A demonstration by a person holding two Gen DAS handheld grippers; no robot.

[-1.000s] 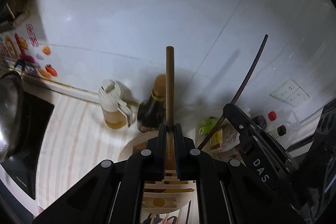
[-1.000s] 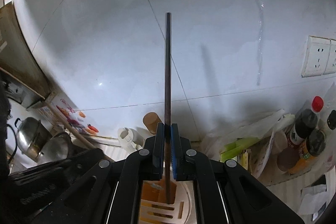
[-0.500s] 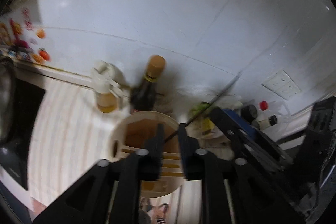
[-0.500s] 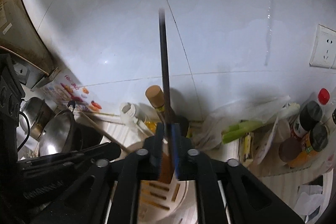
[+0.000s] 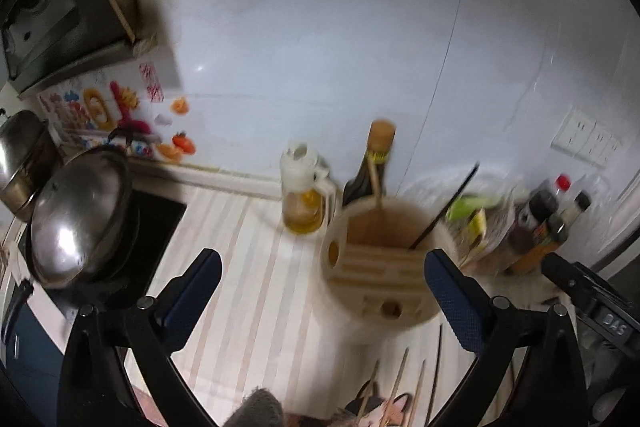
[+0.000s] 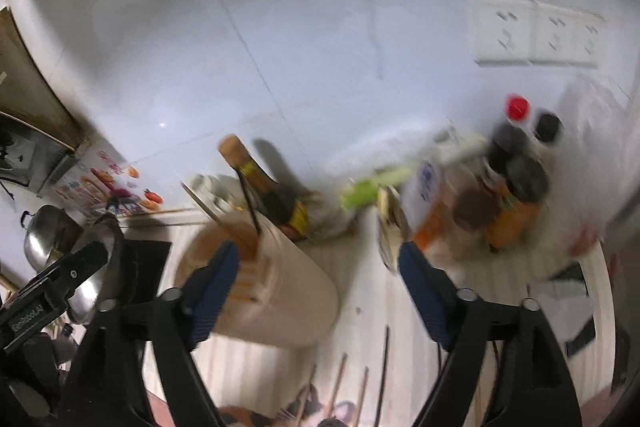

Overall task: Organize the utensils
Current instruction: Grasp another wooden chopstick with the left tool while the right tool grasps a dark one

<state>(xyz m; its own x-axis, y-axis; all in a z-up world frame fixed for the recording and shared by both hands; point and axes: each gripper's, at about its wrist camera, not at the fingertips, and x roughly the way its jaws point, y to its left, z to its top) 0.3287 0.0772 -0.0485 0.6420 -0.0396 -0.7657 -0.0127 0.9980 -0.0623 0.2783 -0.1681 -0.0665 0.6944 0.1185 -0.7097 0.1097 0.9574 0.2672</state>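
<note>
A cream utensil holder [image 5: 376, 291] with a slotted wooden top stands on the striped counter. A pale chopstick [image 5: 375, 187] and a dark chopstick [image 5: 444, 209] lean inside it. My left gripper [image 5: 322, 263] hangs in front of the holder, its jaws opening wide, gripping nothing. In the right wrist view the holder [image 6: 288, 299] sits at the lower left with the dark chopstick [image 6: 249, 203] in it. My right gripper [image 6: 318, 259] is just right of it, jaws opening, nothing held. Several loose chopsticks [image 6: 362, 387] lie on the counter below both grippers.
An oil jug [image 5: 301, 199] and a dark sauce bottle [image 5: 370, 171] stand behind the holder against the tiled wall. Steel pot lids [image 5: 80, 219] rest on a black cooktop at left. Spice bottles [image 6: 516, 195] and a bag of greens [image 6: 372, 187] crowd the right.
Both grippers were shut on upright chopsticks; they have let them go into the holder, spread their jaws wide and drawn back from it.
</note>
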